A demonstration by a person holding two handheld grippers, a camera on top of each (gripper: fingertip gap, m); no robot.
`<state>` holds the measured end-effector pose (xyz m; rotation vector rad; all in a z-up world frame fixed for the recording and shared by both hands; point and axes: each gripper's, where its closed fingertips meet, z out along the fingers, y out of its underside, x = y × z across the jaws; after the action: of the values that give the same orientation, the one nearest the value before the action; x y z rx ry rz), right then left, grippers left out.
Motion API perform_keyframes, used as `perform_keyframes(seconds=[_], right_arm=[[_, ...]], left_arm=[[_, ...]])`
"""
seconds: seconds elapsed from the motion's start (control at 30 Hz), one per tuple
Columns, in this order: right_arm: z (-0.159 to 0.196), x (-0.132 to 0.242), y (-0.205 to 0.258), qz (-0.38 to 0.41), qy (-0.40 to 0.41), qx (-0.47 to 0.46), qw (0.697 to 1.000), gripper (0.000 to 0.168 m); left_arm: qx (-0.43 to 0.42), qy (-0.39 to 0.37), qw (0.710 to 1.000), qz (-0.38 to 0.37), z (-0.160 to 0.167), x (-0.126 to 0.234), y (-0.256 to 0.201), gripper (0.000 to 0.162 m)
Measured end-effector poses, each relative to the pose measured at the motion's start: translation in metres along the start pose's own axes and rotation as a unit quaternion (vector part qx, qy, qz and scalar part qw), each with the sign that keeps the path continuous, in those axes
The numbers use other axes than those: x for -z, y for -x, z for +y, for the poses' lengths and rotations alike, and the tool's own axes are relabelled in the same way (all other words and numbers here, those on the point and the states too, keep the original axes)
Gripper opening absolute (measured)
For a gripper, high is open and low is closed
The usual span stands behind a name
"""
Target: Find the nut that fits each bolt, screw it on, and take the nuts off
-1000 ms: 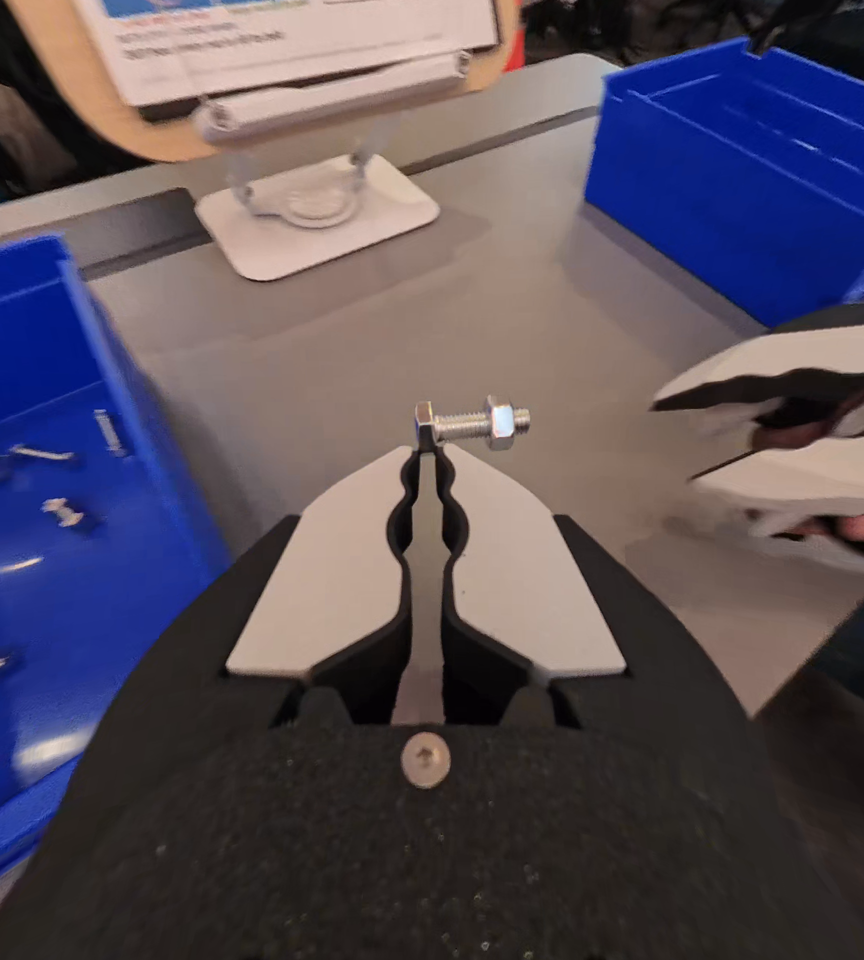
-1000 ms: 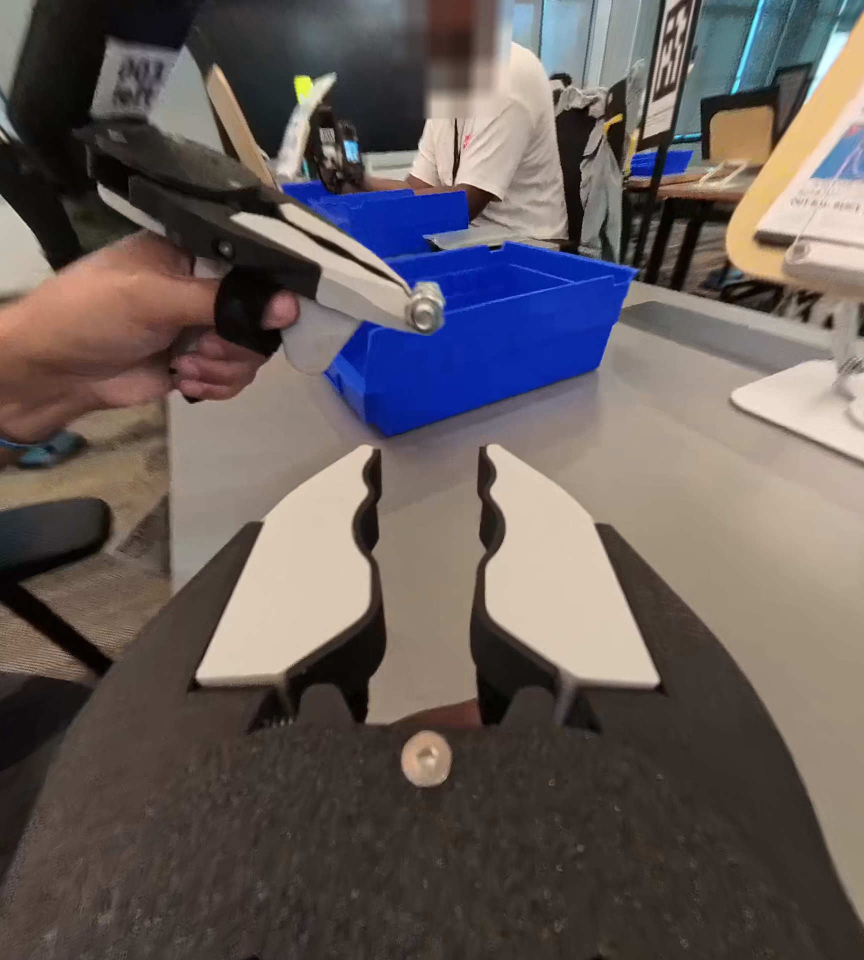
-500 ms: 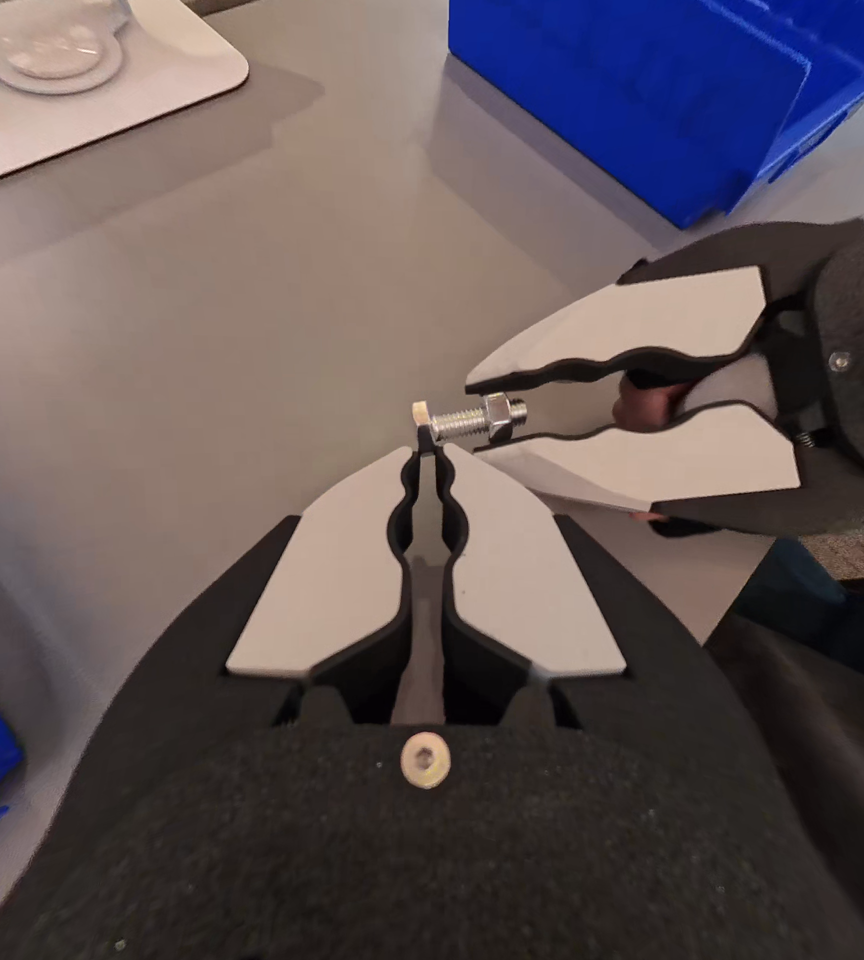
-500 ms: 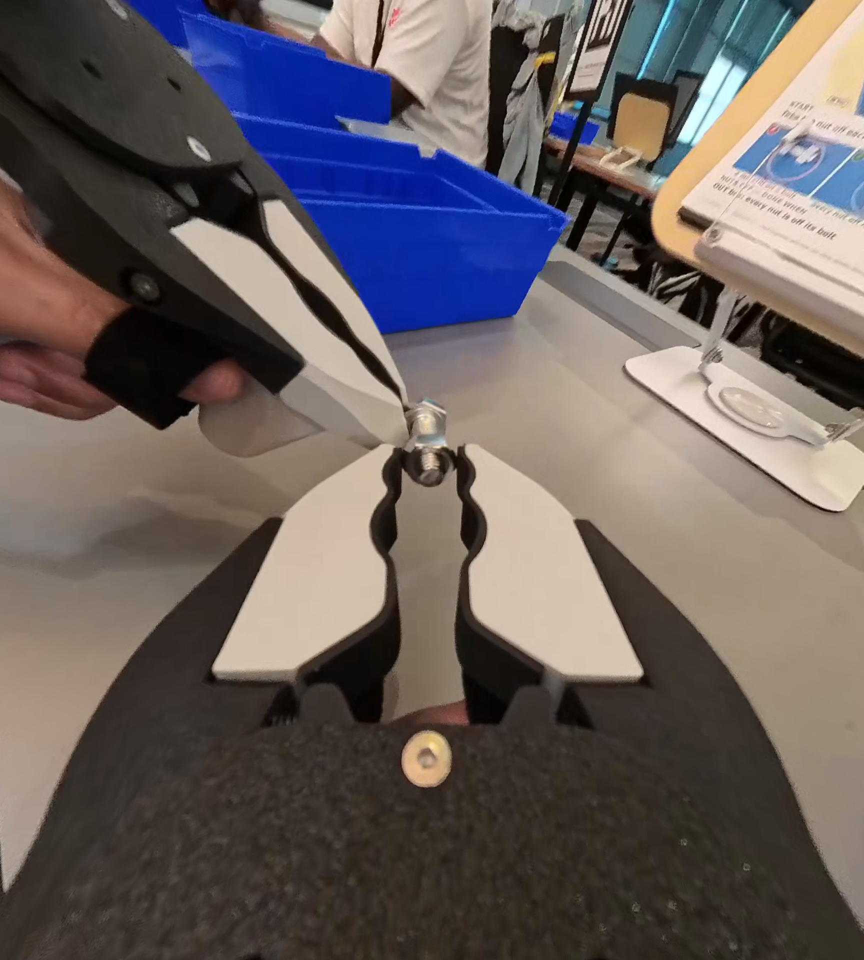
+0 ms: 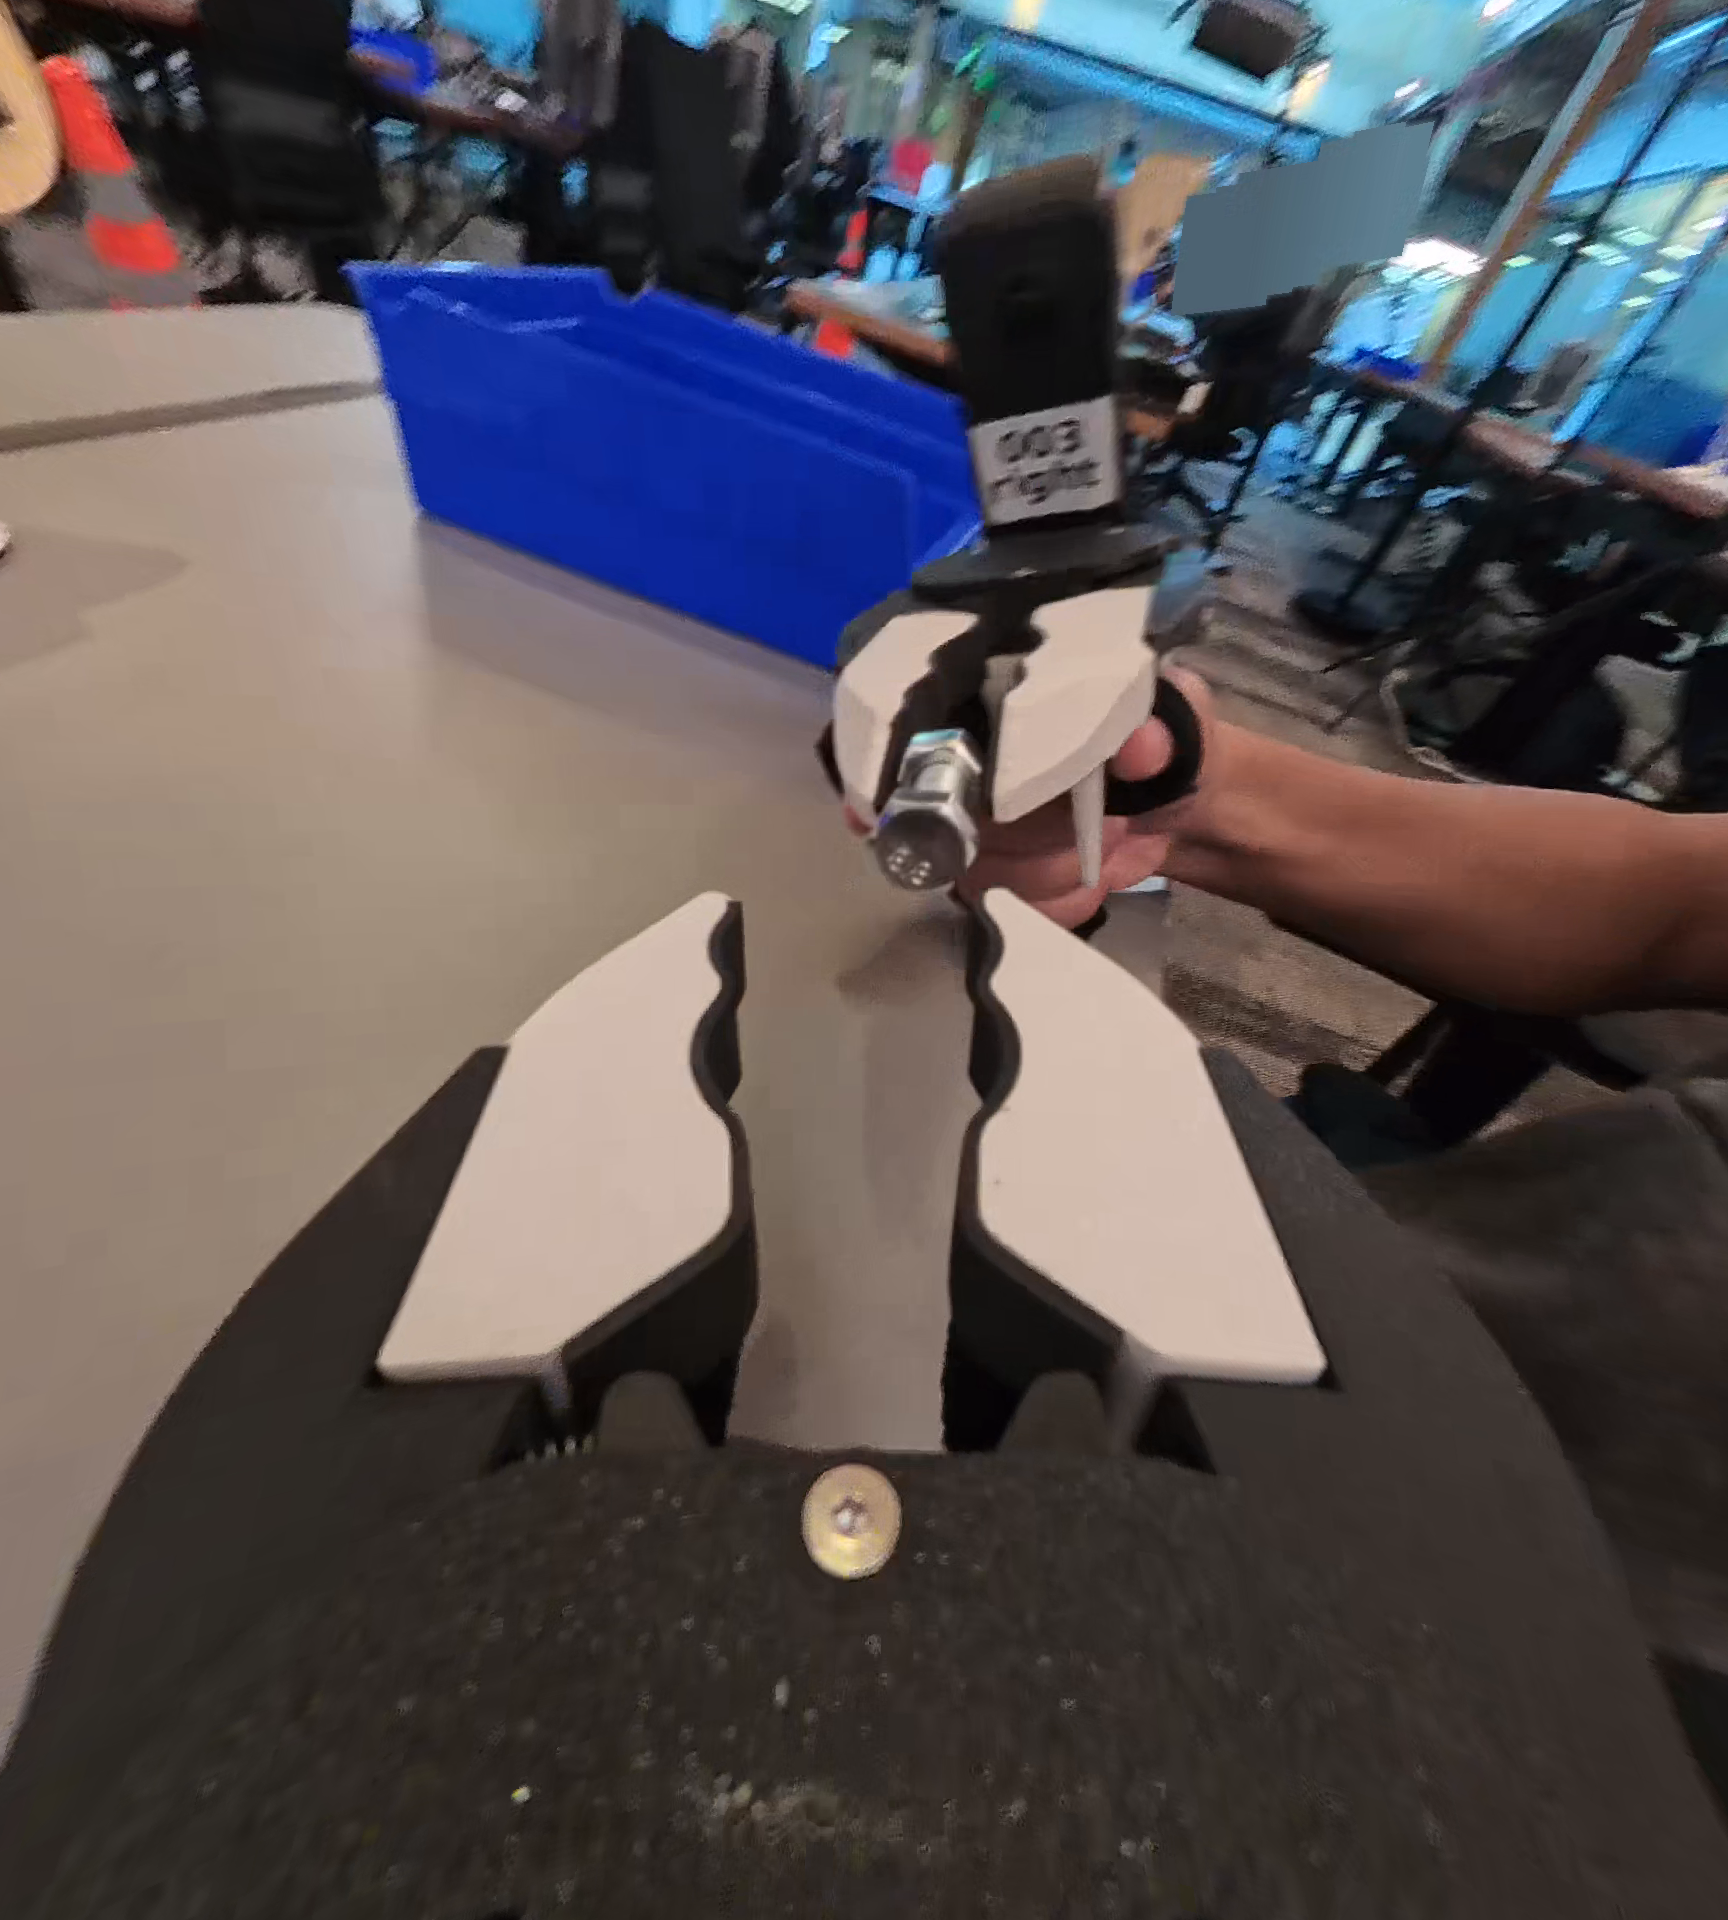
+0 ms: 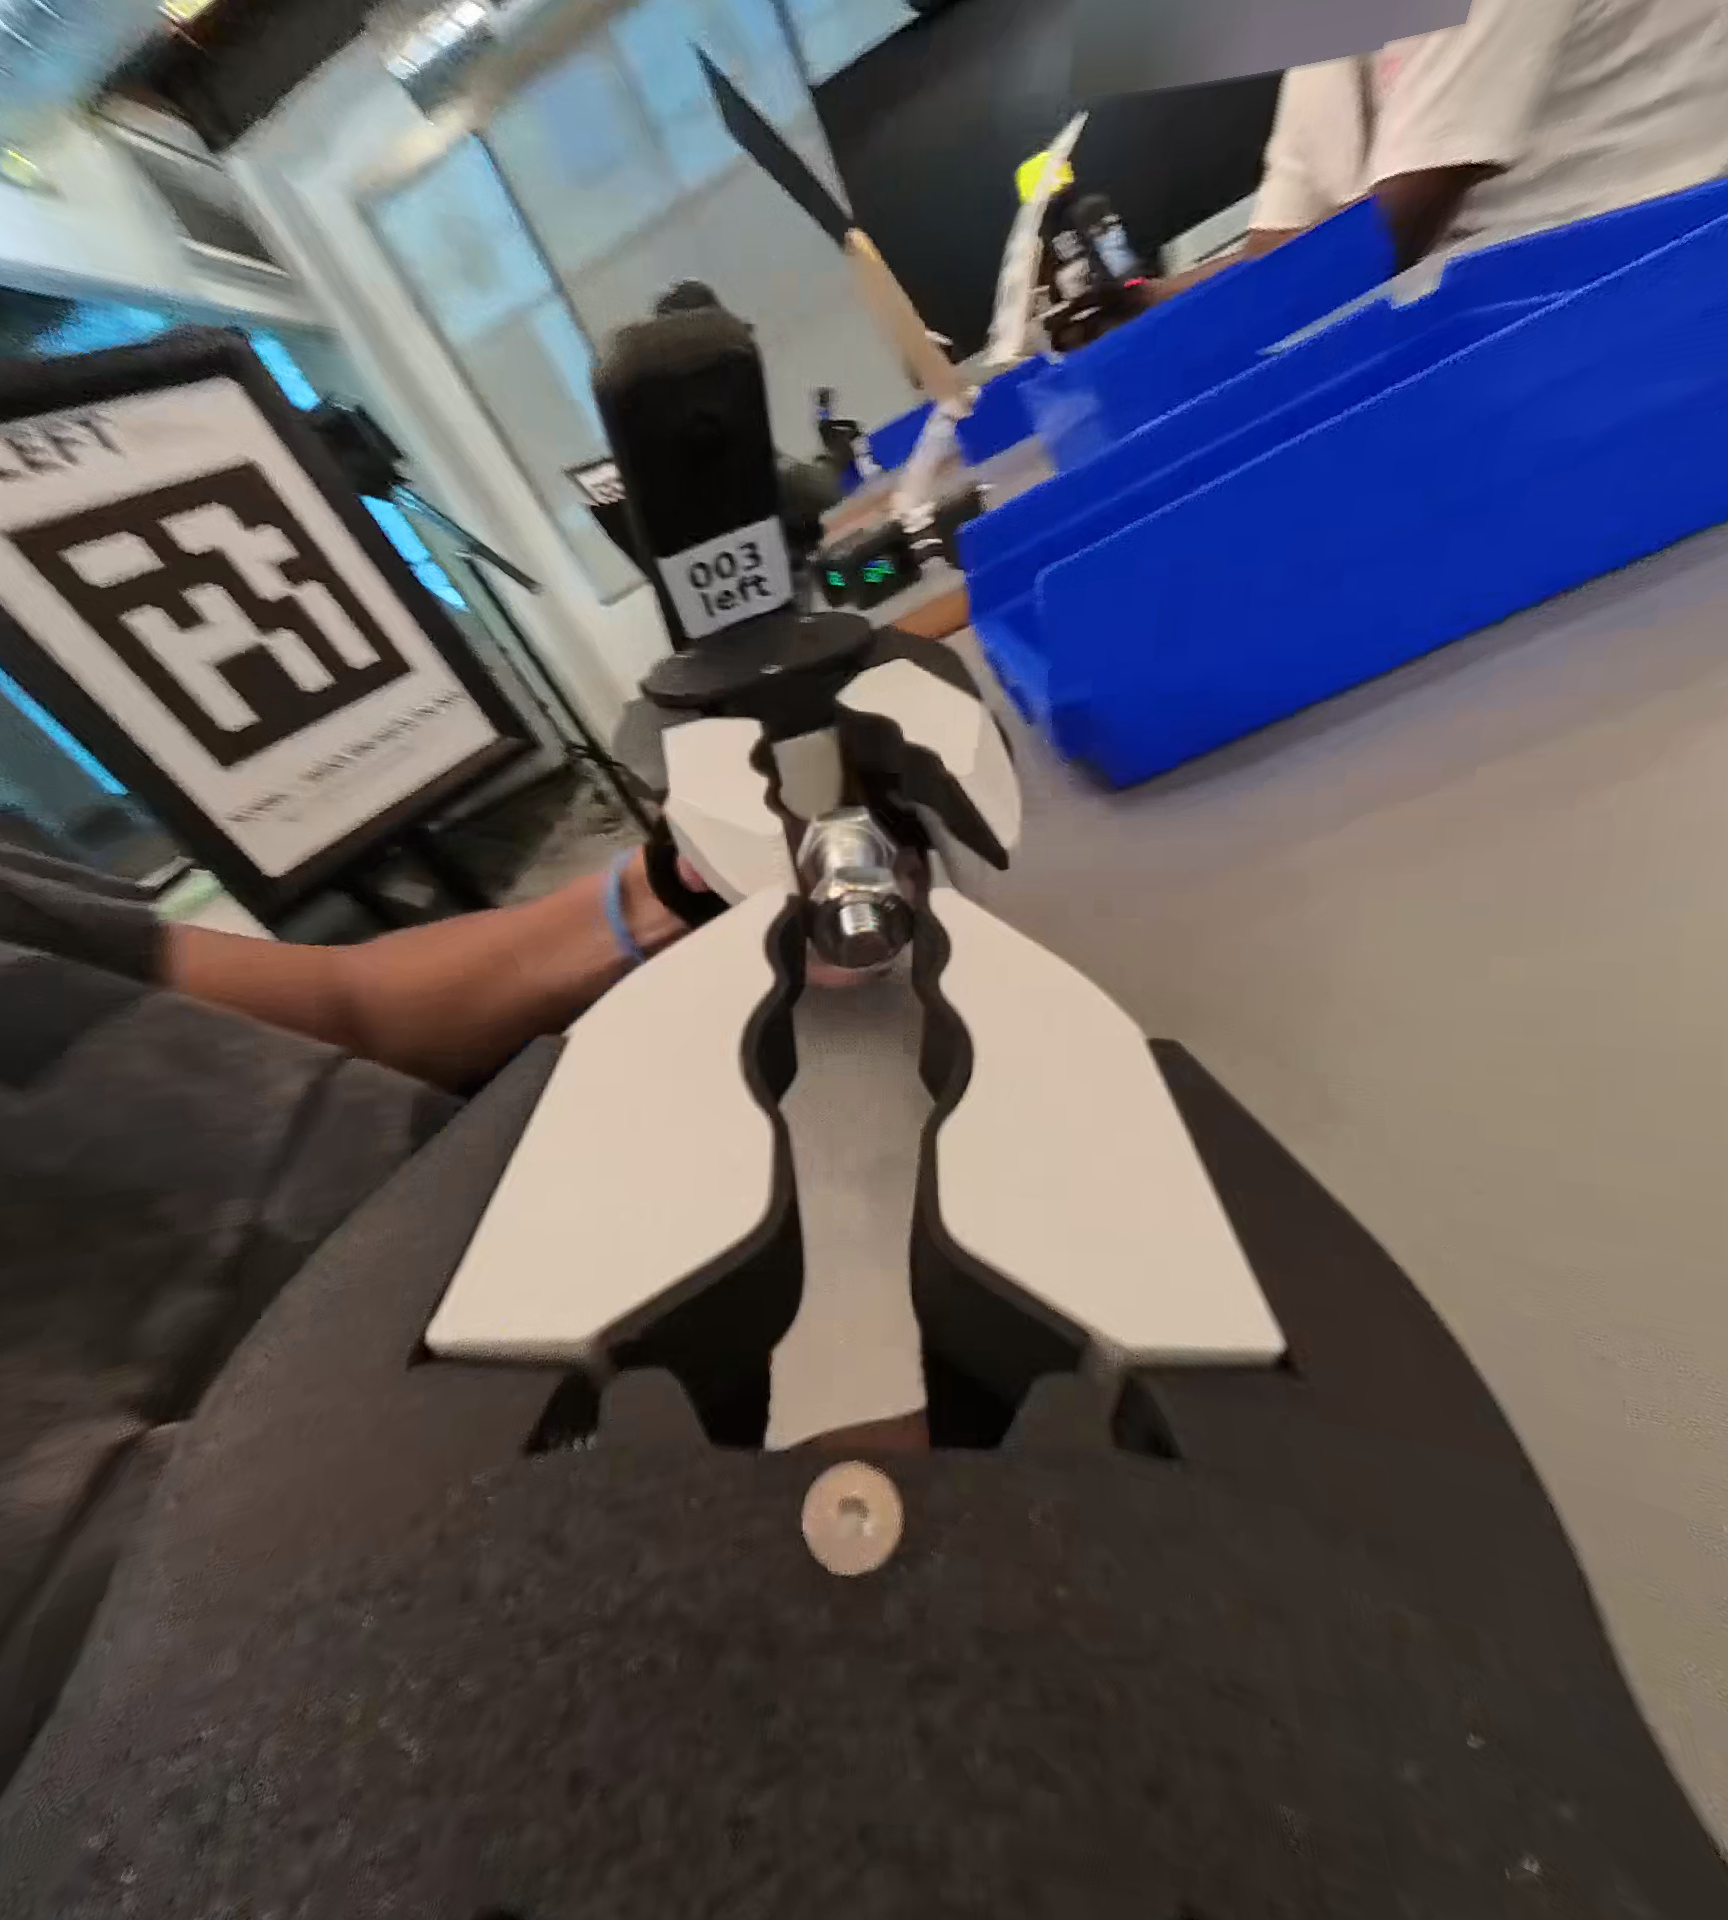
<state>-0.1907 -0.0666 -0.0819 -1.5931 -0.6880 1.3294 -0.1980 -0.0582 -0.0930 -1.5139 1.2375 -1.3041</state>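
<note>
1. Right tool (image 6: 855, 925): white fingers with scalloped black edges, clamped on the hexagonal steel nut (image 5: 943, 756).
2. Threaded silver bolt (image 5: 927, 821): carries the nut, held above the smooth grey bench (image 5: 216, 831).
3. Left tool (image 5: 855, 914): fingers spread, empty.
4. Blue plastic bin (image 5: 652, 436): behind.

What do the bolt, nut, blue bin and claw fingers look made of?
Bolt and nut: bright silvery metal, likely plated steel; both glint.
Bin: probably plastic; even blue colour, moulded walls, soft sheen.
Fingers: matte white faces on black bodies, probably plastic; the wavy black inner edges may be rubbery, cannot tell.
</note>
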Motion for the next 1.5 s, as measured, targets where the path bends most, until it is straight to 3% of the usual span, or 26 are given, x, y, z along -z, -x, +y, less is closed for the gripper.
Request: perform_keyframes(seconds=[0.2, 0.33, 0.57, 0.7, 0.93, 1.0, 1.1, 1.3, 1.37, 1.5], right_arm=[[0.006, -0.008, 0.007, -0.028, 0.011, -0.030, 0.999, 0.020], [0.004, -0.010, 0.010, -0.042, -0.004, -0.042, 0.998, 0.020], [-0.003, -0.009, 0.013, -0.063, -0.026, -0.066, 0.995, 0.019], [0.000, -0.012, 0.010, -0.053, -0.020, -0.063, 0.996, 0.019], [0.005, -0.014, 0.009, -0.028, -0.006, -0.016, 0.999, 0.020], [0.009, -0.013, 0.011, -0.026, 0.007, 0.002, 1.000, 0.030], [0.013, -0.013, 0.016, -0.055, 0.025, -0.046, 0.997, 0.047], [-0.012, -0.004, 0.021, -0.077, -0.044, -0.043, 0.995, 0.048], [-0.025, 0.004, 0.024, -0.092, -0.087, -0.045, 0.991, 0.041], [0.001, -0.003, 0.011, -0.059, -0.012, -0.053, 0.997, 0.044]], left_arm=[[-0.007, -0.053, 0.995, 0.085, -0.015, 0.008, -0.023, 0.026], [0.000, -0.052, 0.994, 0.096, -0.014, 0.009, -0.022, 0.017], [-0.002, -0.041, 0.994, 0.098, -0.009, 0.006, -0.022, 0.030], [-0.001, -0.040, 0.994, 0.102, -0.009, 0.005, -0.022, 0.020], [0.036, -0.028, 0.990, 0.135, -0.007, 0.007, -0.022, 0.019], [0.030, -0.025, 0.990, 0.138, -0.008, 0.008, -0.020, 0.019], [0.032, -0.035, 0.988, 0.149, -0.013, 0.007, -0.018, 0.019], [0.031, -0.026, 0.987, 0.158, -0.011, 0.002, -0.021, 0.019], [0.027, -0.015, 0.987, 0.155, -0.006, 0.000, -0.020, 0.019], [0.031, -0.039, 0.985, 0.166, -0.014, 0.002, -0.024, 0.018]])
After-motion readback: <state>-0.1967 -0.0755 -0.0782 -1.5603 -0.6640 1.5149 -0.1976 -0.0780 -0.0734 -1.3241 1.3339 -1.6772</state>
